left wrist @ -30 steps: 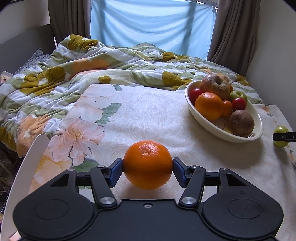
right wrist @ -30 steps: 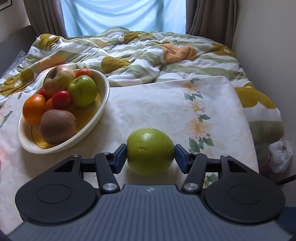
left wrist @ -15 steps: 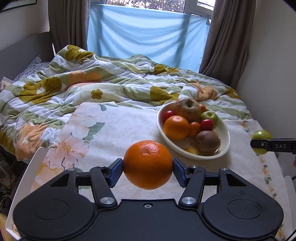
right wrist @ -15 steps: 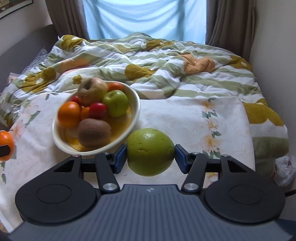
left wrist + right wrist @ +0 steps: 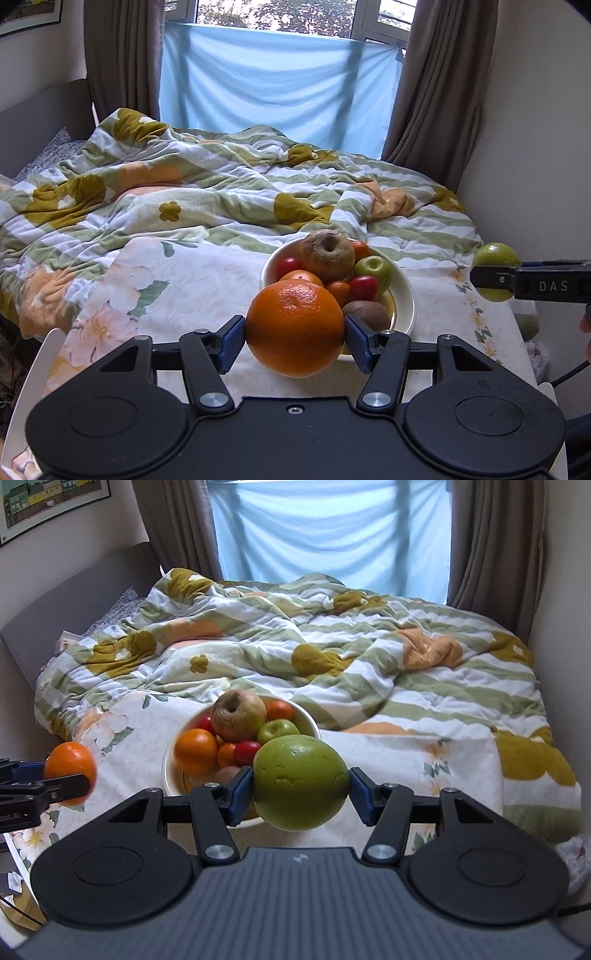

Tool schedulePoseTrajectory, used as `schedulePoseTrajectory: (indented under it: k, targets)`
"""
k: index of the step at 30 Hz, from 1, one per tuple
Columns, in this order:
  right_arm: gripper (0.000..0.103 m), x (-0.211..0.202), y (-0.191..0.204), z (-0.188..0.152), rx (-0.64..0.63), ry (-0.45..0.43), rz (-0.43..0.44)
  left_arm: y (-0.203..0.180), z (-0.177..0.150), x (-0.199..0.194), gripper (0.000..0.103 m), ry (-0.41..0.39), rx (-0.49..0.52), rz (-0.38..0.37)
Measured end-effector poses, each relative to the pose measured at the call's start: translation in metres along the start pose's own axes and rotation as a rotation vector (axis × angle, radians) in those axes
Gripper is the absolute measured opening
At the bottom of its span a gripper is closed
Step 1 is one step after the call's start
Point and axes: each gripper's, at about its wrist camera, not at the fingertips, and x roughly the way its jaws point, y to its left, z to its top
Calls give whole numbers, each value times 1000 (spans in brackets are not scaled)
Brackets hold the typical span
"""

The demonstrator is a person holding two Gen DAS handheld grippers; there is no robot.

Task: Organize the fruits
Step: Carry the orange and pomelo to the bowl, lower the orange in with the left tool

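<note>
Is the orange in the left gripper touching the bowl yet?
Apart. The right wrist view shows the orange in the left gripper well left of the bowl, with tablecloth visible between them. The left wrist view only overlaps them.

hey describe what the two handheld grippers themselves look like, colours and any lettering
Both grippers, left and right, have black linkage arms with silver pivot screws and blue finger pads. The left body is smooth black with two round discs; the right's centre is ribbed grey. White "DAS" lettering marks the right gripper's side.
</note>
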Motion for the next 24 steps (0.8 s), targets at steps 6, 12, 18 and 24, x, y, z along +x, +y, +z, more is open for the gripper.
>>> schedulePoseTrajectory:
  k: [6, 12, 18, 24]
  targets:
    - [71, 9, -1, 11, 0, -5, 2, -9, 8, 32, 63, 36, 41, -50]
    - [71, 21, -3, 17, 15, 3, -15, -16, 12, 66, 63, 81, 102, -77]
    - [71, 39, -7, 16, 48, 30, -34, -23, 8, 96, 63, 143, 153, -94]
    - [71, 50, -11, 14, 68, 54, -50, -25, 10, 110, 63, 175, 172, -96]
